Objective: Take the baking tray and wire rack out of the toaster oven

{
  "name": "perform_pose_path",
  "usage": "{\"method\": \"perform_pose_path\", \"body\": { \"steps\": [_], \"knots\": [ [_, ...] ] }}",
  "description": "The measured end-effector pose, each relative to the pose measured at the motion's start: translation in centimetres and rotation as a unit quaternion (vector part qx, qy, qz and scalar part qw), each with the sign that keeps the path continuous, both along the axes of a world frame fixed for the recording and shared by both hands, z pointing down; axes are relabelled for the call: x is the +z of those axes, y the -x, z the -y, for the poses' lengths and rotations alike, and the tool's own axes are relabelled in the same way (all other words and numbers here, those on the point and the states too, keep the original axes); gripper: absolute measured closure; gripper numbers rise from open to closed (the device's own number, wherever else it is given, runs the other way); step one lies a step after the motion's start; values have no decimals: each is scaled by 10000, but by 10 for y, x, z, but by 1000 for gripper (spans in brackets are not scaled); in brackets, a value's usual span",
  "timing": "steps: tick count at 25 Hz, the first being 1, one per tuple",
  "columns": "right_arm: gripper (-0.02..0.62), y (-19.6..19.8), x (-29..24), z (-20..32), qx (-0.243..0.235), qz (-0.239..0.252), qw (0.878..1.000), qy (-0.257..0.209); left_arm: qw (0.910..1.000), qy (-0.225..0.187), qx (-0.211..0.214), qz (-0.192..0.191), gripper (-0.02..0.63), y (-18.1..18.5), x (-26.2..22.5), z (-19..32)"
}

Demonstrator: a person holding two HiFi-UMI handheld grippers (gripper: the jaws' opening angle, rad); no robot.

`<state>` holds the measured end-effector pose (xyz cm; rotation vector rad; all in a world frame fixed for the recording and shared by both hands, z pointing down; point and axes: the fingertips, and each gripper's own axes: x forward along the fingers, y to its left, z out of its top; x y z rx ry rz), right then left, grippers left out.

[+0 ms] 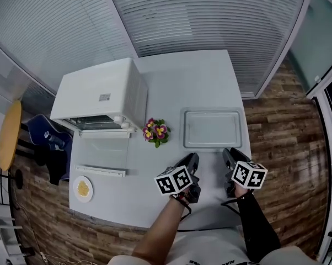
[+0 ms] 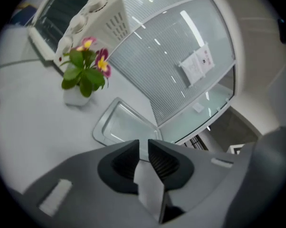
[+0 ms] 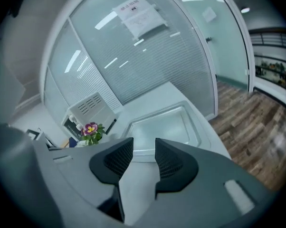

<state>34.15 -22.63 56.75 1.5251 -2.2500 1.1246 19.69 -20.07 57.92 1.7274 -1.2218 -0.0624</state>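
Across the middle of the head view, the white table [image 1: 210, 81] is filling most of the frame. At its upper left the toaster oven [image 1: 102, 93] is standing with its door [image 1: 102, 148] hanging open toward the lower edge; the opening is showing too small for me to tell what is inside. Right of centre the baking tray [image 1: 212, 128] is lying flat and empty on the table, well apart from the oven.

Just below the tray's near edge I am holding both tools side by side, pointing up the frame toward it and touching nothing. My left gripper [image 2: 143, 144] is almost fully closed, its fingers leaving only a thin slit with nothing in it. My right gripper [image 3: 144, 144] is standing a little wider, also empty, with the tray showing beyond the gap.

Between oven and tray a small flower pot [image 1: 155, 131] is sitting upright. At the lower left corner of the table a small plate [image 1: 83, 189] is carrying something yellow.
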Motion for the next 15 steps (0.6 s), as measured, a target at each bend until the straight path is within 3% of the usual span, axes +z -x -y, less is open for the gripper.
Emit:
{"method": "perform_pose_path", "body": {
  "steps": [3,5,10,15],
  "knots": [
    [471,5,-30,-4,-70,-525,9963,-673,9960,-517,329,654,534,13,-27,-4],
    [471,8,-49,-10,-106,-820,9910,-1055,9883,-891,514,1128,534,21,-45,-8],
    [471,20,-90,-35,-149,-1324,9764,-1699,9562,-1781,931,2127,516,34,-90,-20],
    [471,31,-124,-63,-90,-1690,9592,-2265,9234,-2535,1220,2612,504,41,-131,-34]
  ]
}}
